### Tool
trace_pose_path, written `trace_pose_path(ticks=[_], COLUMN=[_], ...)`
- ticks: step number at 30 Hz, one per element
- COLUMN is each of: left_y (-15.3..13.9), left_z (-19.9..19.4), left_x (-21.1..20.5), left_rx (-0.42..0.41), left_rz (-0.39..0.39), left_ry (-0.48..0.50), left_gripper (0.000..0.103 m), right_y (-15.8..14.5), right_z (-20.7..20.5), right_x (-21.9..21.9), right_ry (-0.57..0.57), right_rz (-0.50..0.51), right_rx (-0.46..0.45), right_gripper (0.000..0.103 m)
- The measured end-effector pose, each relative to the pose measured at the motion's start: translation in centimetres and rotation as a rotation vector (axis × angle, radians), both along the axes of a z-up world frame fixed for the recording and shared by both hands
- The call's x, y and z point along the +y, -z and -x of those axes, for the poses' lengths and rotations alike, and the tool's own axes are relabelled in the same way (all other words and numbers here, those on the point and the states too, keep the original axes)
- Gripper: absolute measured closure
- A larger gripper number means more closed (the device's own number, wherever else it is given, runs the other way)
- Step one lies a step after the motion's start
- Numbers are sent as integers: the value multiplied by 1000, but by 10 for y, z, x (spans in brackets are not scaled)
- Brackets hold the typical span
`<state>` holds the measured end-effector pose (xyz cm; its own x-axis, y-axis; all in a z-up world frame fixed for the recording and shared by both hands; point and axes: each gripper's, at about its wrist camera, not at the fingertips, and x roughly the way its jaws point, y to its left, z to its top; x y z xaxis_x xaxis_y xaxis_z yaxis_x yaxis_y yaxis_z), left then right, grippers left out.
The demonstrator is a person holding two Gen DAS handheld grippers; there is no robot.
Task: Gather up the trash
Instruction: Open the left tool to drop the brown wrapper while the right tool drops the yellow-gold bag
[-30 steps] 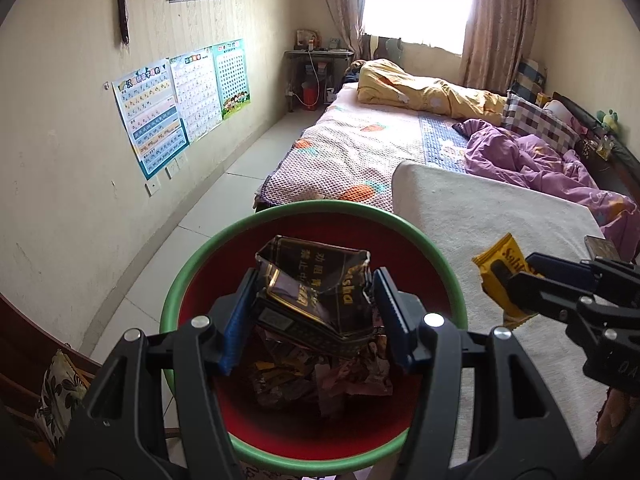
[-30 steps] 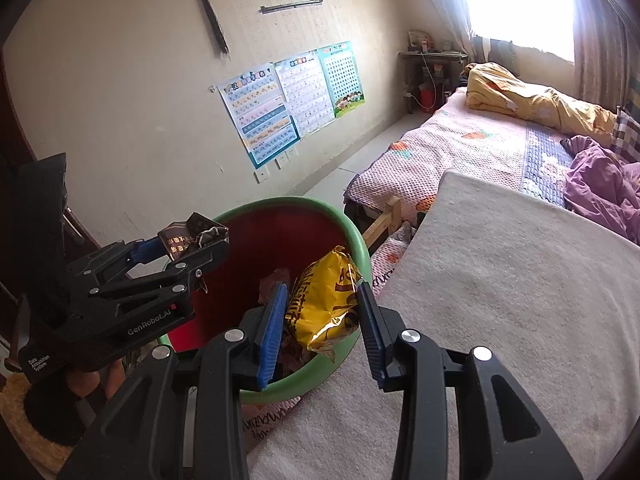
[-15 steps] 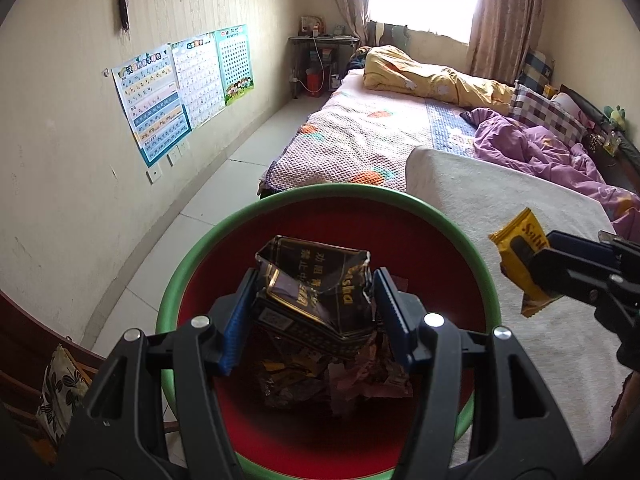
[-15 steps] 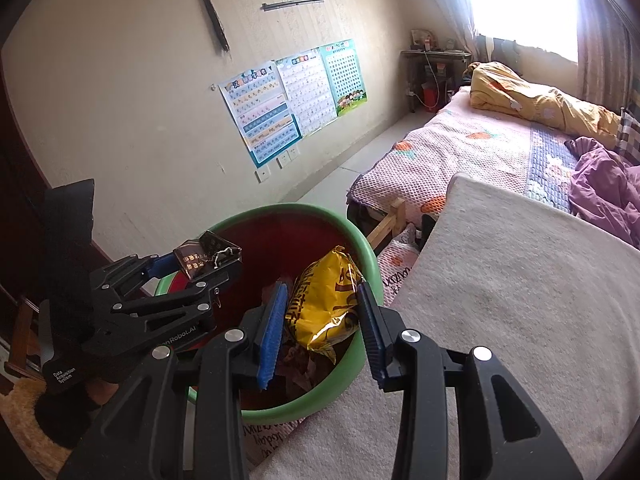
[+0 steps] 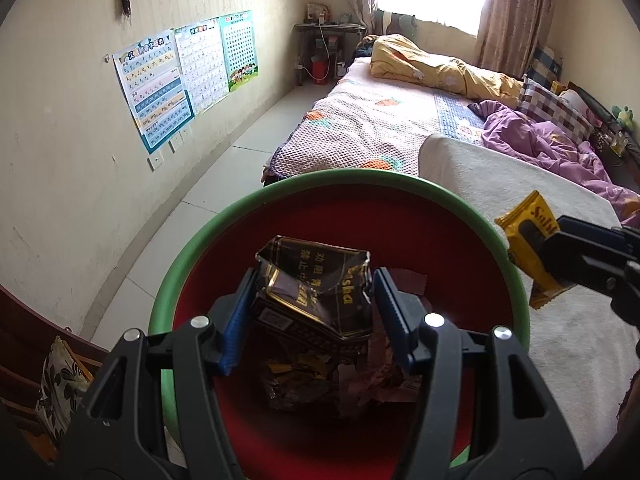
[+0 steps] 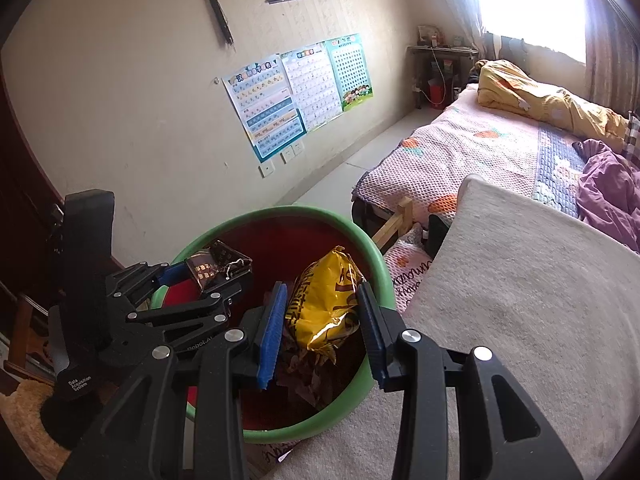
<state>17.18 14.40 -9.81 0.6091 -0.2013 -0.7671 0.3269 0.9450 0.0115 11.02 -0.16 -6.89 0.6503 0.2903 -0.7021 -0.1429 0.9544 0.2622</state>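
Observation:
A red bin with a green rim (image 5: 360, 178) (image 6: 280, 216) stands beside the bed and holds several crumpled wrappers (image 5: 352, 384). My left gripper (image 5: 314, 312) is shut on a crushed black and gold packet (image 5: 316, 280) and holds it over the bin's mouth; it also shows in the right wrist view (image 6: 218, 266). My right gripper (image 6: 320, 328) is shut on a yellow snack bag (image 6: 326, 306), over the bin's right rim. That yellow bag also shows in the left wrist view (image 5: 528, 240).
A grey-white blanket (image 6: 520, 300) covers the surface right of the bin. A bed with a pink knitted cover (image 5: 368, 132), yellow and purple quilts lies beyond. Posters (image 5: 180, 72) hang on the left wall. Tiled floor (image 5: 224, 176) runs between wall and bed.
Both grippers have moved further over the bin, still holding their trash. The bin fills more of the left wrist view, and the right gripper's yellow bag now hangs over the rim.

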Motion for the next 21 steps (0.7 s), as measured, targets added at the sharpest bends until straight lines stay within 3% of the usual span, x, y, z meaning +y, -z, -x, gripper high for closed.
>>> trace_pose_path(ticks=[21], left_y=[15], left_z=[-12], left_x=[6], left_rx=[40], left_rz=[-16], left_ry=[-37], left_gripper=[47], right_y=[3], right_z=[-18], right_x=[8], right_ry=[-38], right_rz=[-3], right_rx=[26], right_gripper=[67])
